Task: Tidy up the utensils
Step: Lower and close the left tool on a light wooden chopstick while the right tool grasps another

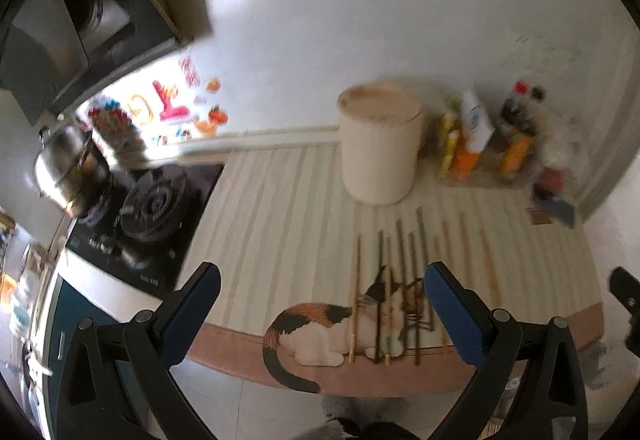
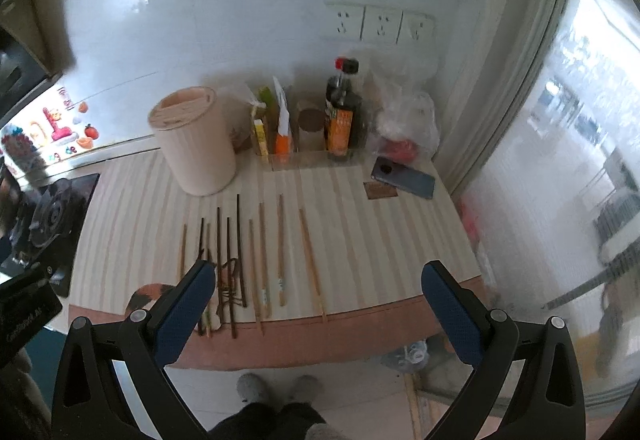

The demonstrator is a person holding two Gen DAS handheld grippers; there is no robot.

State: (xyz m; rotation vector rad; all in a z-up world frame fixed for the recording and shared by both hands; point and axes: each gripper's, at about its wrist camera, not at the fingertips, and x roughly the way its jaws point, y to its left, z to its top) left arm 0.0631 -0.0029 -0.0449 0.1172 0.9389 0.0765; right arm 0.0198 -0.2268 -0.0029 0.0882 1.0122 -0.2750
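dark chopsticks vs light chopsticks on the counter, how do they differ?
Colour: the dark chopsticks are dark brown, the light chopsticks pale tan.
Position: dark ones lie left, light ones mostly right.
Company: a dark tangled cord lies among the dark ones, none by the light ones.
Shared: all flat, roughly parallel, tips toward the cream canister.

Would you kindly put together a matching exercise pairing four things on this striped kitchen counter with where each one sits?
Things:
1. Cream cylindrical lidded canister
2. Dark flat smartphone
3. Row of thin wooden and dark chopsticks
4. Dark sauce bottle with red cap and orange label

Places:
A. Lying flat near the counter's far right corner
B. Spread side by side along the front edge
C. Standing at the back left, nearest the gas stove
D. Upright against the back wall, below the sockets

Pairs: 1-C, 2-A, 3-B, 4-D
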